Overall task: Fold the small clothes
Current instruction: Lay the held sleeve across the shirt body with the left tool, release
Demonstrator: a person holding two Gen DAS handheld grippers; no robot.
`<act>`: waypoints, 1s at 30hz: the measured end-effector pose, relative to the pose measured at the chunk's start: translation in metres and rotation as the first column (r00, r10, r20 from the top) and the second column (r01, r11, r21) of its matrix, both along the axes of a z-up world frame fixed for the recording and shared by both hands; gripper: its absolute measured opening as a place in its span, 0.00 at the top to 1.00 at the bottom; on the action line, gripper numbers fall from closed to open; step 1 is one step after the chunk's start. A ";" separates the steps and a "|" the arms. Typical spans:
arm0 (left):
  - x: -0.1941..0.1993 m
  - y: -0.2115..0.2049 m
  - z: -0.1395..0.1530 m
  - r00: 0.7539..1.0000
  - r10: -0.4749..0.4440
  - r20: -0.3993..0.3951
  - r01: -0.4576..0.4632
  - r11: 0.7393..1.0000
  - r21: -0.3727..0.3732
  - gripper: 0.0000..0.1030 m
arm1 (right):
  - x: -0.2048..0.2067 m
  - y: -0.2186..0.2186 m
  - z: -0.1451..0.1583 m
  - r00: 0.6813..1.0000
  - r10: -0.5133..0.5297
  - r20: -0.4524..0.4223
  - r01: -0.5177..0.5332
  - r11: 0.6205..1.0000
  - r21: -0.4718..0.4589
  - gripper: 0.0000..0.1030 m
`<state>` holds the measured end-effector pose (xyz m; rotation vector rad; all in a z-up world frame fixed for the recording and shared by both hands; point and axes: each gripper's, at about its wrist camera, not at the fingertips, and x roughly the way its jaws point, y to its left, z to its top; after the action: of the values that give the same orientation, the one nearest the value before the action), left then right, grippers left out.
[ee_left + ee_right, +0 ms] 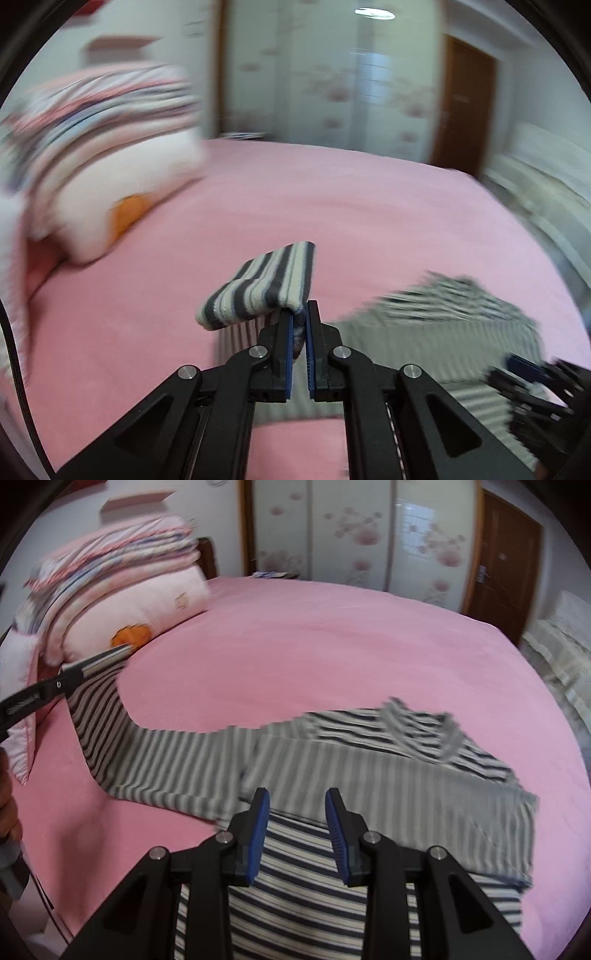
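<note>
A small knitted garment with dark grey and cream stripes (332, 760) is spread across the pink bedsheet (314, 646). Its sleeve cuff (258, 284) is pinched between the pressed-together blue pads of the left gripper (300, 317) and lifted clear of the sheet. The right gripper (297, 812) is held partly spread over the body of the garment, nothing being gripped. Stacked pink striped bedding (110, 565) is seen beyond.

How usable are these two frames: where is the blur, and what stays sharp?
Left wrist view: heavy motion blur on the pillows and wardrobe; the left tongs and the pinched striped cuff stay sharp. Right wrist view: milder blur, mostly on the striped garment; the right tongs are crisp. Both show fisheye bending.
</note>
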<state>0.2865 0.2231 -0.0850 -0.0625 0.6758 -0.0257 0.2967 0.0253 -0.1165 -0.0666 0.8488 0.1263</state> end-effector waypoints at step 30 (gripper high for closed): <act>-0.094 -0.118 -0.091 0.980 -0.045 -0.193 0.060 0.996 0.073 0.59 | -0.053 -0.116 -0.043 0.995 -0.009 -0.103 0.014 0.999 0.048 0.69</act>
<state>0.1929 0.1049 -0.1762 0.0285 0.8698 -0.0443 0.2439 -0.0911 -0.1594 -0.0100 0.9483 0.1403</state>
